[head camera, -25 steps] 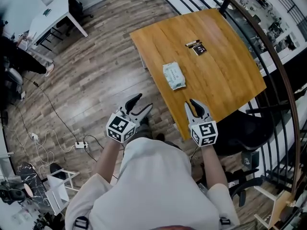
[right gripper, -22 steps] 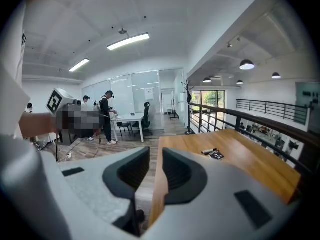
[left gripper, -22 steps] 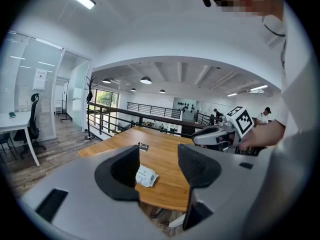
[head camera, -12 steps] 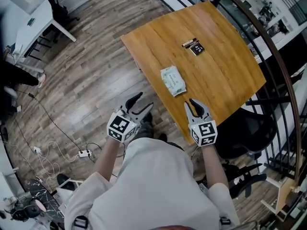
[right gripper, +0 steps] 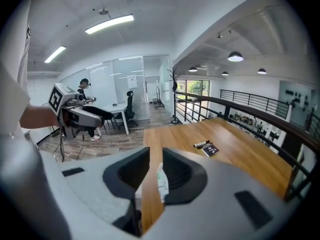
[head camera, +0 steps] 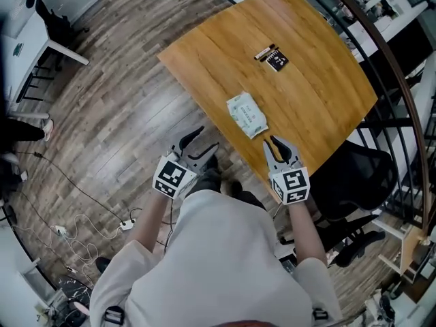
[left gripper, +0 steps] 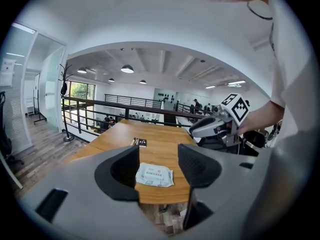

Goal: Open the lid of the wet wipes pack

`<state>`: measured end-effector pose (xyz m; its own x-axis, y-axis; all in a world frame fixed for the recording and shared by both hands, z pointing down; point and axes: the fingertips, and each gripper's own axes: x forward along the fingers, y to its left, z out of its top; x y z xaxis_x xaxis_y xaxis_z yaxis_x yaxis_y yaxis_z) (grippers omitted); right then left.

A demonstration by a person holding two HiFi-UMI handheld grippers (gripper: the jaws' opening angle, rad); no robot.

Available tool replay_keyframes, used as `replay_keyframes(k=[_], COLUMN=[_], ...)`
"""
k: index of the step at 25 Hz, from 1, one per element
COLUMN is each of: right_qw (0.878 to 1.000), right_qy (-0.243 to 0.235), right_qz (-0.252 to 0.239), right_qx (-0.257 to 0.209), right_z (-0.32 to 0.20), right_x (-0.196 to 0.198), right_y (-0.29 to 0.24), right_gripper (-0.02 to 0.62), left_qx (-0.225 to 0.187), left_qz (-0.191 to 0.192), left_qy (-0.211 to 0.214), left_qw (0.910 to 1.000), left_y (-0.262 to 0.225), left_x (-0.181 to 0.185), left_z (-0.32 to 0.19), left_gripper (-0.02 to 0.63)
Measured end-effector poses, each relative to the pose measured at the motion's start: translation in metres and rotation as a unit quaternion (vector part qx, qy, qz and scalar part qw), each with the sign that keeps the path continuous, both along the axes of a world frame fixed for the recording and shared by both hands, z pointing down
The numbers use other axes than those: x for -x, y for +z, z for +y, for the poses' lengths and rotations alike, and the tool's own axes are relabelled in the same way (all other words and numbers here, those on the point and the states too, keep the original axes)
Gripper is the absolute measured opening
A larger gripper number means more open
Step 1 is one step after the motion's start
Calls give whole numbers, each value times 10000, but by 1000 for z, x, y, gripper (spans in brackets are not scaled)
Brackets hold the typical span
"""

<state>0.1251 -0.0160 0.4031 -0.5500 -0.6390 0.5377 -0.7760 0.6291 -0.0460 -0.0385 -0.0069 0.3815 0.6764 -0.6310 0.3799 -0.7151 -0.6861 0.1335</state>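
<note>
- Overhead in the head view, a wooden desk (head camera: 320,80) fills the upper middle. The wet wipes pack (head camera: 246,114) lies flat on it, label up, close to the desk's 7 o'clock edge.
- At 1 o'clock from the pack, well apart from it, sits a small black notebook (head camera: 278,61) with a marker pen (head camera: 263,52) just beside it.
- The left gripper (head camera: 206,140) hangs over the plank floor (head camera: 122,114) at 8 o'clock from the pack, clear of the desk. The right gripper (head camera: 281,147) is between 4 and 5 o'clock from the pack, above the desk's near edge. Neither touches the pack.
- A black office chair (head camera: 354,179) stands at the desk's 5 o'clock corner, and a curved railing (head camera: 402,94) runs along its 3 o'clock side.
- Left gripper view: the fingers (left gripper: 125,169) stand wide apart with nothing held. The pack shows through the gap, farther off on the desk, with the notebook at 11 o'clock beyond it. The right gripper appears at 2 o'clock.
- Right gripper view: the fingers are only a narrow gap apart, pressing on nothing. The pack shows edge-on through that gap, the notebook sits at 2 o'clock, and the left gripper is at 9 o'clock.
</note>
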Motion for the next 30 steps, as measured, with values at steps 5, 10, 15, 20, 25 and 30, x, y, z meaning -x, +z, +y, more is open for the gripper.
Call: replay_keyframes(k=[5,10,15,20,25,30], right_qw=[9997,9990,9972,9952,9914,9879], right_qy=[130,133,9,-229,-495,-748], right_qz=[164,382,599,751,978,1122], right_qx=[81,213,439,592,717,770], right_z=[-23,-34,-45,-63,-80,-94], right_x=[10,17,20,20,21,27], right_y=[15,37,57,86,125,168], right_gripper=[67,67,67,67,67,67], left_qx=[33,92,197,273,302,239], left_qz=[-23,-33,-10,-75,-215,-367], left_qy=[310,534,664,696,712,809], left_qw=[9995,9985,9976,9972,9968,9958], left_y=[20,47,73,108,153,201], left_x=[6,-1,-15,-33,-53,-70], left_z=[-28,-42,-51,-62,-74,-85], left_gripper=[233,233,233,233,236,245])
